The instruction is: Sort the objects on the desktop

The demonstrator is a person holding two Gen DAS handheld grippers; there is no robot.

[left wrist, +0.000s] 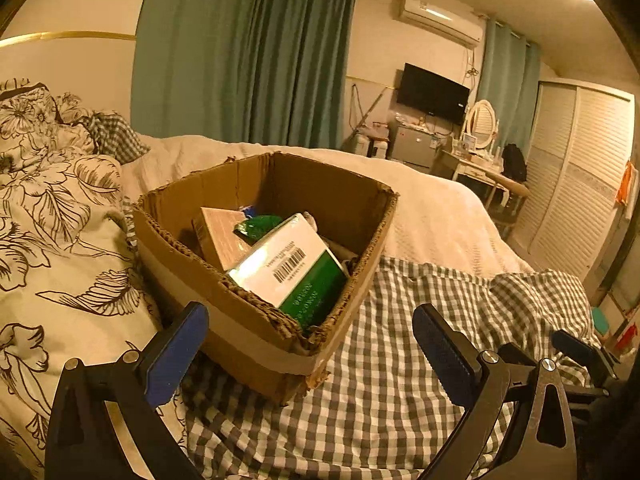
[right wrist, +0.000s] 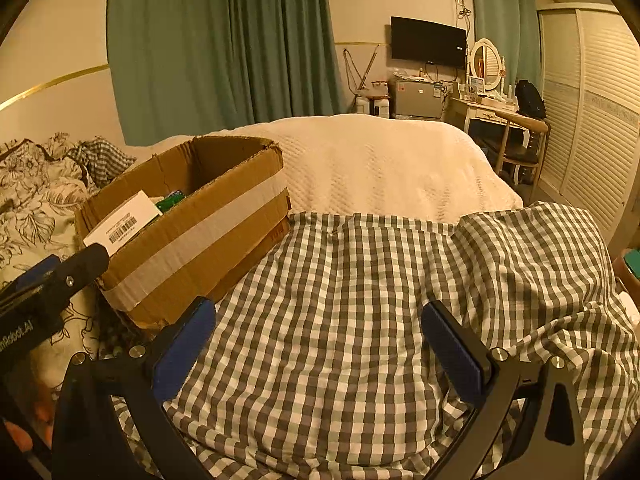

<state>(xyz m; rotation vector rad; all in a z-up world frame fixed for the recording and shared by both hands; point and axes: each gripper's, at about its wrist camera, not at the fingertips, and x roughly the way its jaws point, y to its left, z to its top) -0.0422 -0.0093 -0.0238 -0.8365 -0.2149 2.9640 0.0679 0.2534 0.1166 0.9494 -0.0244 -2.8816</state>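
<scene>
Box: I see an open corrugated cardboard box (left wrist: 256,312) with torn rims and a pale tape band around its walls, sitting on the bed.
Contents: a white-and-green carton (left wrist: 292,268) with a barcode label leans tilted inside; beside it stand a pale pinkish carton (left wrist: 218,236) and a shiny green packet (left wrist: 256,226). I cannot read the print.
Bedding: grey-and-white gingham cloth (right wrist: 360,300) lies crumpled under and beside the box; a floral duvet (left wrist: 60,220) and a cream quilted cover (right wrist: 380,164) lie around it.
Left gripper (left wrist: 310,344): my jaws stand apart, empty, the box corner just before them.
Right gripper (right wrist: 318,344): jaws wide apart, empty, over gingham; blue ribbed pads (right wrist: 452,348).
</scene>
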